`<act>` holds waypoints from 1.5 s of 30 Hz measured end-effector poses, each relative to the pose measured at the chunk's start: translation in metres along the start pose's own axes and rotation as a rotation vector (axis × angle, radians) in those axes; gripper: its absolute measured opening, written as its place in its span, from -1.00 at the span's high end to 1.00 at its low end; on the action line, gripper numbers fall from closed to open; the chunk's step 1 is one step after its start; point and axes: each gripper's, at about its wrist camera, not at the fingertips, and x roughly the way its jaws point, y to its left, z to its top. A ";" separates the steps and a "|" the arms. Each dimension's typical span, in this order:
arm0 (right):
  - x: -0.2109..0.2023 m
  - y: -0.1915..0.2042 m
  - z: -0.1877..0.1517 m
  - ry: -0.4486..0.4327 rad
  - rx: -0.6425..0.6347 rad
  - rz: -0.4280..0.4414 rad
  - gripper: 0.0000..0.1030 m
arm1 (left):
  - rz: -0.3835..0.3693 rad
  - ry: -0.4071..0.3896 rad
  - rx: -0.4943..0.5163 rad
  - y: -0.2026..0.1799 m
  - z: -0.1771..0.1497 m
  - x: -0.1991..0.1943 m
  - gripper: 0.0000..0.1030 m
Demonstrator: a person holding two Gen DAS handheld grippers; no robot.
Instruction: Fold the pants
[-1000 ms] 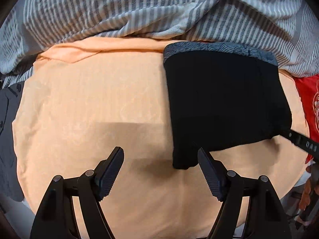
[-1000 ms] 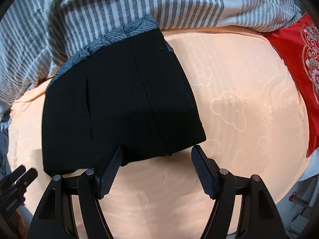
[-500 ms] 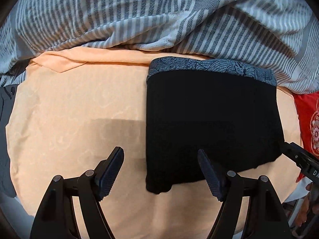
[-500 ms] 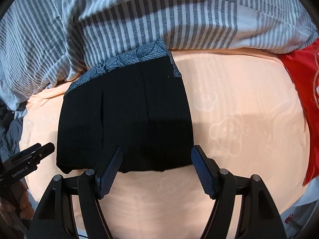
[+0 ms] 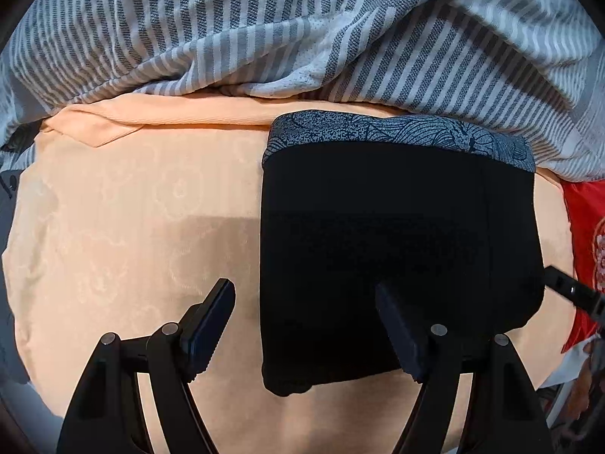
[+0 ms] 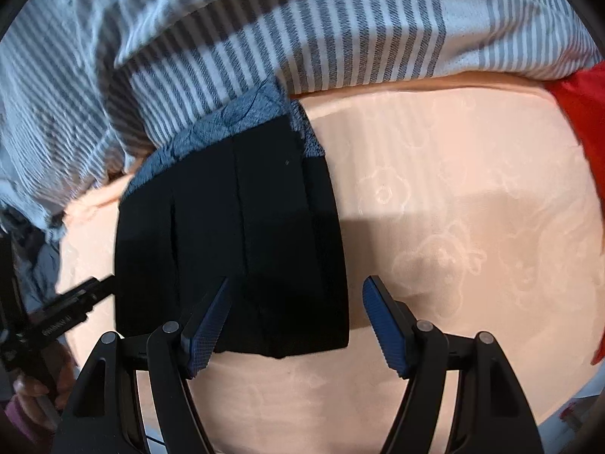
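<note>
The left gripper (image 5: 304,325) gapes wide and holds nothing, straddling the near left edge of the folded black pants (image 5: 393,249). The right gripper (image 6: 297,321) is equally spread and empty over their near right corner. The pants lie flat on the peach sheet (image 5: 132,227), patterned waistband (image 5: 397,132) at 12 o'clock against the striped blanket (image 5: 264,30); a red cushion (image 6: 582,113) lies at 2 o'clock.

Peach sheet (image 5: 132,227) with faint embossed bears spread across bed, striped grey blanket (image 5: 302,30) bunched along far edge, red cloth (image 6: 582,113) at right.
</note>
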 end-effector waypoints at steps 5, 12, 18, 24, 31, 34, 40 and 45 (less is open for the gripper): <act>-0.001 -0.030 0.012 -0.022 0.056 0.144 -0.59 | -0.070 0.021 0.030 0.013 0.009 0.006 -0.50; 0.022 -0.044 0.033 0.052 -0.010 0.241 -0.61 | -0.130 0.106 0.075 0.020 0.021 0.029 -0.50; 0.040 -0.051 0.049 0.090 0.009 0.308 -0.61 | -0.178 0.133 0.023 0.016 0.034 0.052 -0.52; 0.054 -0.056 0.053 0.141 -0.030 0.370 -0.61 | -0.187 0.122 0.035 0.028 0.042 0.057 -0.57; 0.065 -0.067 0.054 0.164 -0.019 0.489 -0.61 | -0.247 0.133 0.033 0.036 0.047 0.080 -0.71; 0.066 -0.068 0.055 0.176 -0.019 0.535 -0.61 | -0.270 0.130 0.013 0.035 0.048 0.084 -0.77; 0.078 -0.046 0.057 0.209 -0.078 0.540 -0.66 | -0.289 0.119 -0.037 0.036 0.046 0.093 -0.86; 0.079 -0.056 0.057 0.220 0.026 0.577 -0.66 | -0.309 0.124 -0.062 0.042 0.042 0.100 -0.87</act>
